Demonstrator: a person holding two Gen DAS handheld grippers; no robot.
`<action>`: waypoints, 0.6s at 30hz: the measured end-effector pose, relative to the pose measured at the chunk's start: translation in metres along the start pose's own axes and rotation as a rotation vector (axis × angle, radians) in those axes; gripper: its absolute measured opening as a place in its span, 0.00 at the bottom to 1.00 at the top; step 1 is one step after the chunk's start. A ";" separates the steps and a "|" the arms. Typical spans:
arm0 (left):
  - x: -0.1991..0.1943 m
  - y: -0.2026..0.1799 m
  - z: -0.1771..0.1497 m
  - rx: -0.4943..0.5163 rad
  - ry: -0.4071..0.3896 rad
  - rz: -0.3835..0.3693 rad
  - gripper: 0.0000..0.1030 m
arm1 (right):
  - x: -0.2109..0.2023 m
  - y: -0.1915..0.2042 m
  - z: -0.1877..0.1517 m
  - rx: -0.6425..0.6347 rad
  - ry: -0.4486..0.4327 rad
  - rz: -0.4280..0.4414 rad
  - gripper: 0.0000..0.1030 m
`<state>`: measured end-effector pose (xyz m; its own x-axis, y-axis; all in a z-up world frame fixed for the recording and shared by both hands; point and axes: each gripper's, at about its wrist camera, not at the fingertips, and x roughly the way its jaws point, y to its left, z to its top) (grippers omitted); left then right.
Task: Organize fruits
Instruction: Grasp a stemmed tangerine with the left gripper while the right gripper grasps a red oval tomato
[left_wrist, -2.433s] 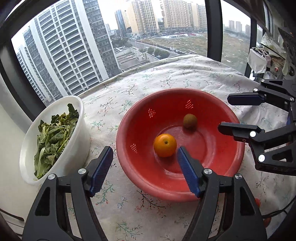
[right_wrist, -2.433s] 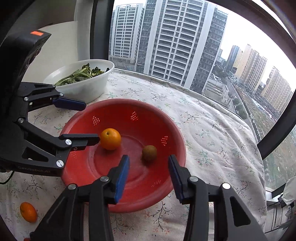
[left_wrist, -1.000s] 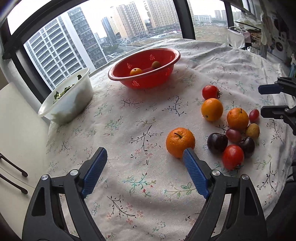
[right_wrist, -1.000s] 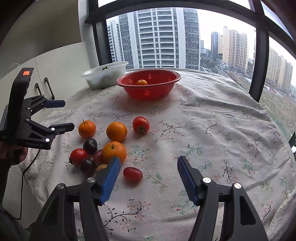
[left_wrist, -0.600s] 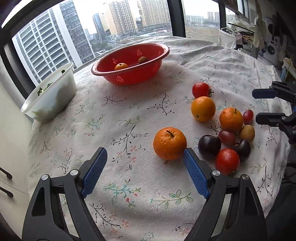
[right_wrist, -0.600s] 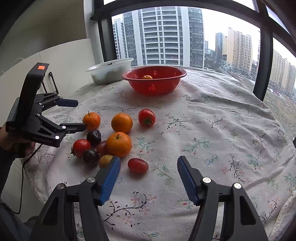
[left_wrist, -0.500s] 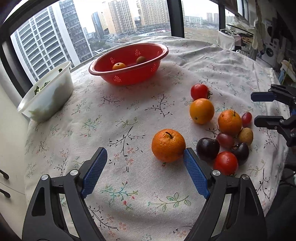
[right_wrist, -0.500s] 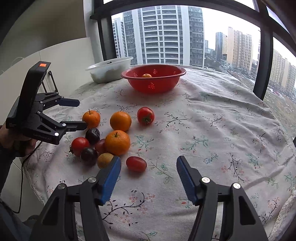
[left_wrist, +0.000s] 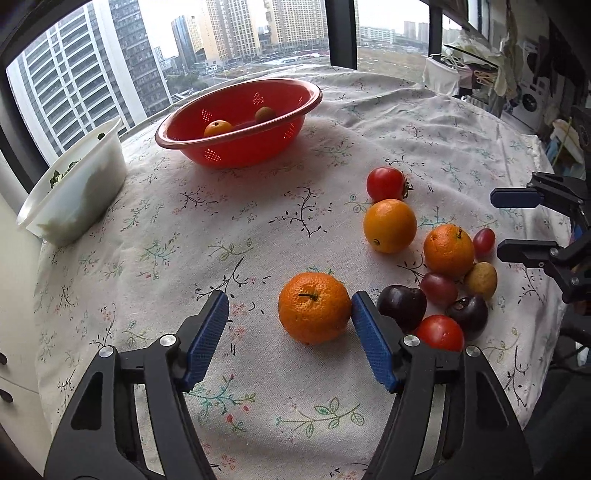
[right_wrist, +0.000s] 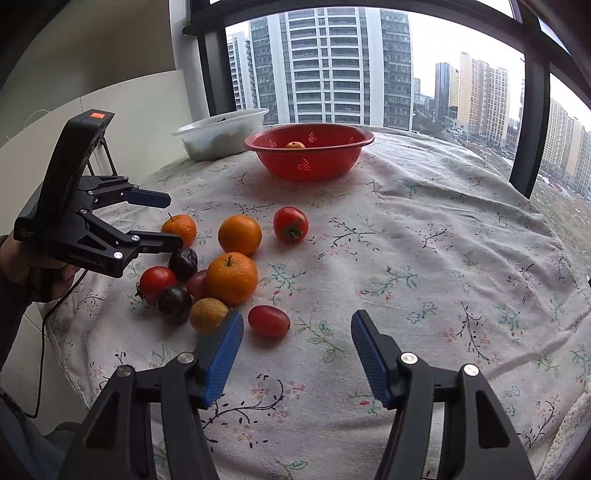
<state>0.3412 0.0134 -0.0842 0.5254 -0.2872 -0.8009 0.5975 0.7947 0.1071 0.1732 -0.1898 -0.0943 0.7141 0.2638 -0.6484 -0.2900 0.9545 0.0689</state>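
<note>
Fruit's mostly bunched on the flowery cloth. A stemmed mandarin sits a bit apart from the pile, stem up. Behind it are a tomato, a smooth orange and another mandarin. Two dark plums, a red tomato, a yellowish fruit and a grape tomato huddle close. The red colander already holds an orange and a brownish fruit.

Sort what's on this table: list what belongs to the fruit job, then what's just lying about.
Job: red colander, mandarin between the closing left gripper pads, loose fruit pile, right gripper.
Lying about: white bowl of greens, floral tablecloth.
</note>
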 end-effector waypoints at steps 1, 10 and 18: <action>0.002 -0.001 0.000 0.001 0.004 -0.006 0.59 | 0.000 0.000 0.000 0.000 0.002 -0.001 0.62; 0.009 -0.008 0.000 -0.010 0.010 -0.037 0.37 | 0.002 -0.002 0.001 -0.005 0.021 0.005 0.60; -0.002 -0.004 -0.012 -0.048 0.000 -0.040 0.36 | 0.016 0.001 0.006 -0.048 0.096 0.004 0.50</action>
<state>0.3306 0.0176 -0.0898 0.5022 -0.3191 -0.8038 0.5880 0.8075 0.0467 0.1883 -0.1842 -0.1004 0.6492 0.2505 -0.7181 -0.3241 0.9453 0.0368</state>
